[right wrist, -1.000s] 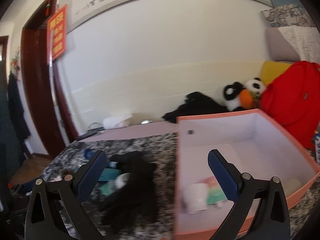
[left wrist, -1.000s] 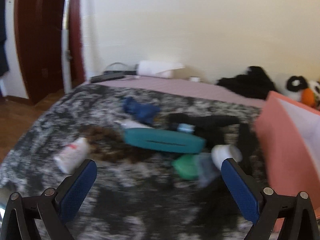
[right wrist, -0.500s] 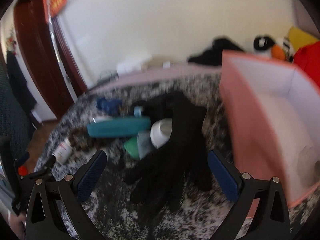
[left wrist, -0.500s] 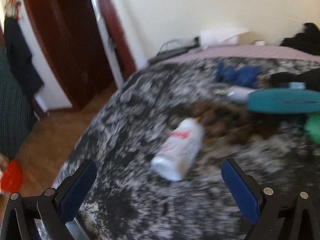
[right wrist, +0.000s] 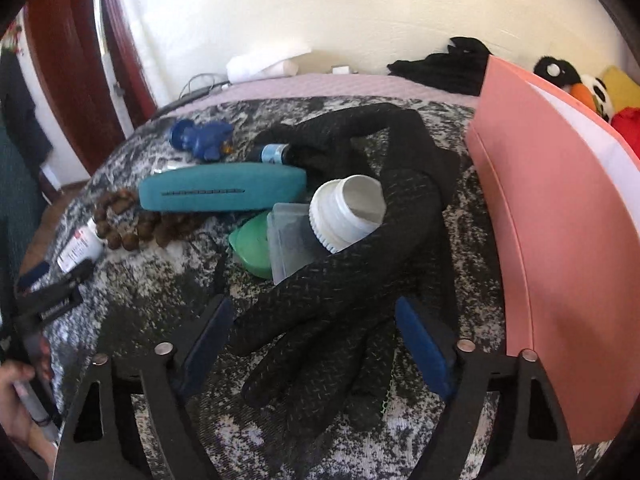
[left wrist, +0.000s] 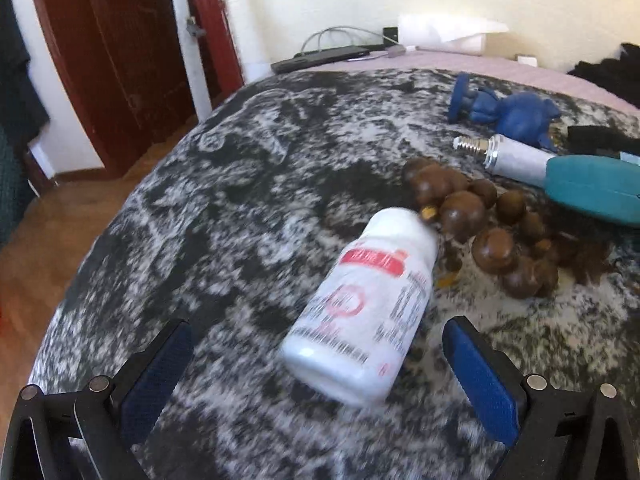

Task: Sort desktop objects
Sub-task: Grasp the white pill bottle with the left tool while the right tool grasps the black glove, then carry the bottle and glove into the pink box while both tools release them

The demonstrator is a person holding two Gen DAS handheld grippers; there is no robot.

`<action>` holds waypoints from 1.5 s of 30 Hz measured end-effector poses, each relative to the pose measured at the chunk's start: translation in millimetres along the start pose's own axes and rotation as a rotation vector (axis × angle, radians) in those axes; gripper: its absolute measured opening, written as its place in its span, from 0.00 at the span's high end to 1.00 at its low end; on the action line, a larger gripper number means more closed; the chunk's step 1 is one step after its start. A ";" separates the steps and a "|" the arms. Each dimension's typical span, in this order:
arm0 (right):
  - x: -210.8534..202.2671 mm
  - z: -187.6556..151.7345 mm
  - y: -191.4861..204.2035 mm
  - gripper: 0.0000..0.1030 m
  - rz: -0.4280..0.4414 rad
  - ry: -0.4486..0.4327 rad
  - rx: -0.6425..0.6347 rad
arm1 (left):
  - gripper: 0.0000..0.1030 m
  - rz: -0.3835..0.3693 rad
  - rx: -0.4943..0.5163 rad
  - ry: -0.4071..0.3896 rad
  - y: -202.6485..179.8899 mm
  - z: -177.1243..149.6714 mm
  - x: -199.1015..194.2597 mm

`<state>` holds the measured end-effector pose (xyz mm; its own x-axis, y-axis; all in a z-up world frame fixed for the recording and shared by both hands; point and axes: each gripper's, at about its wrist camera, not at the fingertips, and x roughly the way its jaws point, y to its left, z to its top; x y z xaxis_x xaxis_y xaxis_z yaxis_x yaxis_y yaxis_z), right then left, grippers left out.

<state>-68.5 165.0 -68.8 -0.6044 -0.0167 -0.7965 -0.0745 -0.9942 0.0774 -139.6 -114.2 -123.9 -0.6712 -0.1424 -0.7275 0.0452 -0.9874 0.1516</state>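
Desktop objects are lying mostly unsorted on the mottled desk [left wrist: 248, 184], beside the pink box [right wrist: 560, 240]. We are holding the left gripper [left wrist: 318, 354] open around a lying white bottle [left wrist: 366, 304] near the desk's left edge, and the right gripper [right wrist: 316, 334] open over black gloves [right wrist: 360, 272].
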 end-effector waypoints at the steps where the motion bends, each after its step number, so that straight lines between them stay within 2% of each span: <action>1: 1.8 0.1 0.5 0.29 -0.005 0.001 -0.011 | 0.03 0.006 0.009 0.005 -3.9 0.7 3.0; 3: 5.5 0.4 1.4 0.37 -0.014 0.002 -0.032 | 0.18 -0.007 0.024 0.038 -8.0 2.3 10.1; 5: 8.6 0.5 2.5 0.41 -0.019 0.003 -0.051 | 0.42 -0.054 0.013 0.049 -10.1 3.1 9.2; 7: 8.6 -0.4 3.9 0.55 -0.009 0.001 -0.062 | 0.46 -0.059 0.007 0.046 -8.4 4.5 1.8; 11: 3.9 -1.6 5.4 0.74 0.015 -0.016 -0.073 | 0.54 -0.066 -0.005 0.040 -4.6 7.2 -13.3; 13: -2.9 -1.1 2.3 0.83 0.035 -0.028 -0.064 | 0.55 -0.070 -0.011 0.037 -2.7 8.5 -20.8; 16: -16.4 1.3 -5.4 0.86 0.073 -0.060 -0.028 | 0.57 -0.075 -0.021 0.032 0.1 10.5 -32.1; 21: -41.5 6.1 -18.3 0.88 0.118 -0.135 0.021 | 0.57 -0.104 -0.028 -0.025 3.4 15.8 -62.1; 30: -81.9 11.8 -32.8 0.90 0.165 -0.254 0.057 | 0.57 -0.173 0.006 -0.119 -16.0 23.9 -111.3; 37: -123.1 12.3 -46.2 0.90 0.197 -0.364 0.058 | 0.57 -0.251 0.040 -0.195 -55.1 32.9 -150.8; 45: -167.2 6.5 -78.6 0.90 0.198 -0.470 0.087 | 0.57 -0.373 0.106 -0.252 -130.3 42.3 -186.9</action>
<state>33.2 246.7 62.2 -0.9031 -0.1341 -0.4080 0.0237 -0.9641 0.2646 -51.3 44.0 20.6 -0.7867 0.2558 -0.5619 -0.3007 -0.9536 -0.0130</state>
